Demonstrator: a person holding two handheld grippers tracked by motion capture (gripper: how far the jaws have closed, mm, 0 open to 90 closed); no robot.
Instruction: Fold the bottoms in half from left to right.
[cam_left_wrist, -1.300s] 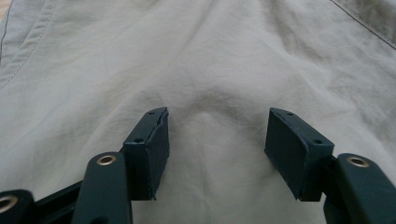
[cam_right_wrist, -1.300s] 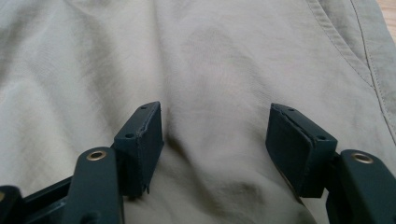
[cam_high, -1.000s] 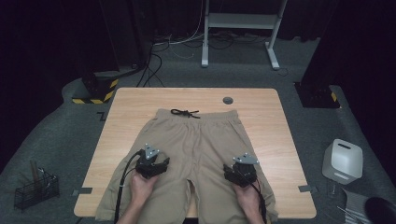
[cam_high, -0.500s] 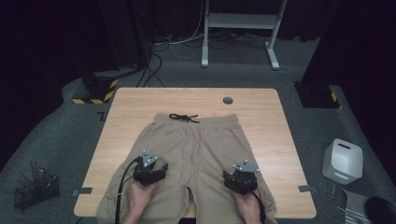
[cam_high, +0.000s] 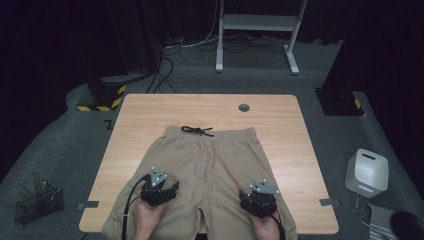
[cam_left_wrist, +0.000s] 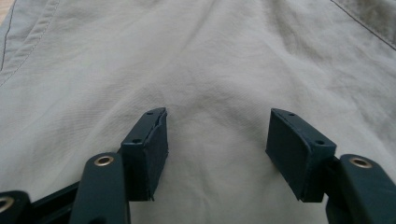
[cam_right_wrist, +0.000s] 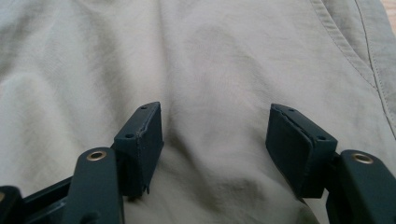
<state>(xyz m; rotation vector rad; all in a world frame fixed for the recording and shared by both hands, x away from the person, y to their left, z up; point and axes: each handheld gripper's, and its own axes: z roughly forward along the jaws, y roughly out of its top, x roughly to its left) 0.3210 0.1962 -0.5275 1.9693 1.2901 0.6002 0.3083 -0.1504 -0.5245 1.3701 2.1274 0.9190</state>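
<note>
Tan cloth lies under both tools: a pair of shorts (cam_high: 207, 165) is spread flat on the wooden table (cam_high: 280, 115), with the leg ends at the near edge and the waist farther away.

Closest to the person, two hands come in from the bottom of the high view. The left hand (cam_high: 148, 216) holds the left gripper (cam_high: 159, 186) over the left leg of the shorts. Its jaws are wide apart, with nothing pinched between them, just smooth cloth below (cam_left_wrist: 215, 140).

The right hand (cam_high: 264, 226) holds the right gripper (cam_high: 260, 197) over the right leg. Its jaws are wide apart too, and the cloth lies loose under them (cam_right_wrist: 215, 140). A stitched seam (cam_right_wrist: 355, 51) runs along one side there.

Farther up, a dark drawstring (cam_high: 196, 130) sits in a bow at the waistband. Past it, a small round grey cap (cam_high: 244, 107) sits in the table top.

Off to the right, on the floor, stands a white box (cam_high: 367, 172).
</note>
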